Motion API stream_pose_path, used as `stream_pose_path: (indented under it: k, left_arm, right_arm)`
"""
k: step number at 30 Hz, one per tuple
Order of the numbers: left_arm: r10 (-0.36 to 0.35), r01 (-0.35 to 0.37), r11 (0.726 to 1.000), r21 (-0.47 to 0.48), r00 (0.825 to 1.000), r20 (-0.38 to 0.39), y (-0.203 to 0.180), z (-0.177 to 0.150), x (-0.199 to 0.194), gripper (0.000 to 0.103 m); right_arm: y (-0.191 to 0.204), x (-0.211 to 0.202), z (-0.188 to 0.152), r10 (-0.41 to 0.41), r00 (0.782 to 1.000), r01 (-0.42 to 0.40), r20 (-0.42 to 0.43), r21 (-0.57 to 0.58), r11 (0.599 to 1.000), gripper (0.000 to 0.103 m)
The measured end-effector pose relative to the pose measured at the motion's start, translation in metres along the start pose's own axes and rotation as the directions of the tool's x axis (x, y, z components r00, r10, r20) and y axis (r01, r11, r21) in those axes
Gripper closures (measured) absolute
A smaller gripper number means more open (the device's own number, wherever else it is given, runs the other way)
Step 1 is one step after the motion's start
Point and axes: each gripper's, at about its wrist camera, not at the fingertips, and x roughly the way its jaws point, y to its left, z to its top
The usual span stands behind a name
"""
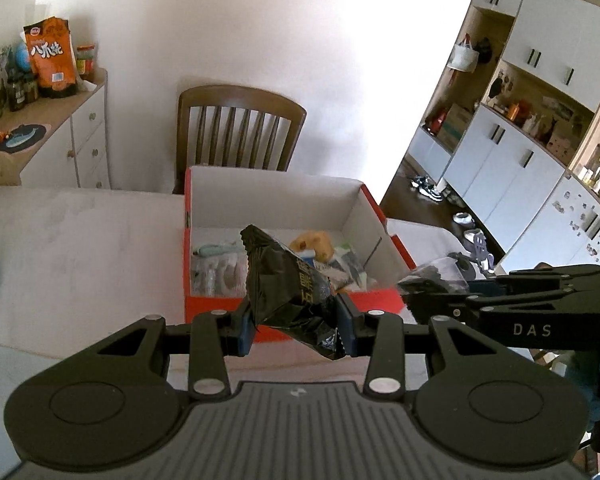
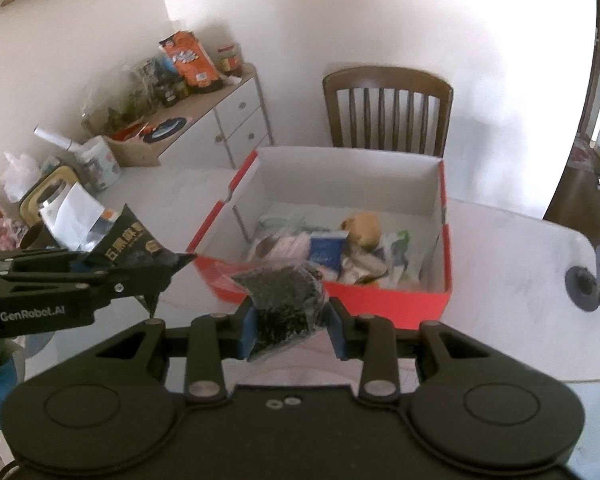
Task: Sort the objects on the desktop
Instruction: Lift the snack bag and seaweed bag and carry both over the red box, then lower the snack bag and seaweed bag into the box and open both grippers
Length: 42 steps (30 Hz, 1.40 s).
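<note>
My left gripper (image 1: 296, 322) is shut on a black snack packet with gold lettering (image 1: 288, 280), held above the table just in front of the red box (image 1: 284, 306). The box is white inside and holds several small packets and a yellow toy. From the right comes my right gripper (image 1: 414, 294), carrying a clear bag of dark bits (image 1: 440, 272). In the right wrist view, the right gripper (image 2: 292, 322) is shut on that clear bag (image 2: 284, 296), close to the front wall of the red box (image 2: 384, 306). The left gripper (image 2: 156, 276) with the black packet (image 2: 134, 242) shows at the left.
A wooden chair (image 2: 388, 108) stands behind the box. A white cabinet (image 2: 240, 116) at the left carries an orange snack bag and jars. A tin, a cup and papers (image 2: 68, 204) crowd the table's left end. A dark round object (image 2: 584, 290) lies near the right edge.
</note>
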Motion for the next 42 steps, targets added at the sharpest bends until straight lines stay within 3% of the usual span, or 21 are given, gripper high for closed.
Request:
stream_pose_path:
  k: [12,25,35,42]
  left_arm:
    - [0.009,-0.008,1.000,0.029,1.000,-0.013,0.001,0.037,0.031,0.064]
    - [0.026,-0.021,0.998,0.056,0.995,-0.091,0.010,0.061,0.080,0.064]
    - [0.037,-0.028,0.998,0.059,0.989,-0.143,0.019,0.072,0.124,0.064]
    - [0.038,-0.021,0.995,0.093,0.981,-0.192,0.017,0.062,0.154,0.064]
  right_arm:
    - [-0.017,0.015,0.032,-0.004,1.000,0.005,0.017,-0.019,1.000,0.068]
    - [-0.041,0.047,0.056,-0.043,0.999,0.043,-0.008,0.014,0.999,0.068]
    - [-0.048,0.086,0.052,-0.075,0.995,0.075,-0.073,-0.001,0.997,0.067]
    - [-0.049,0.107,0.045,-0.090,0.990,0.088,-0.108,-0.019,0.996,0.068]
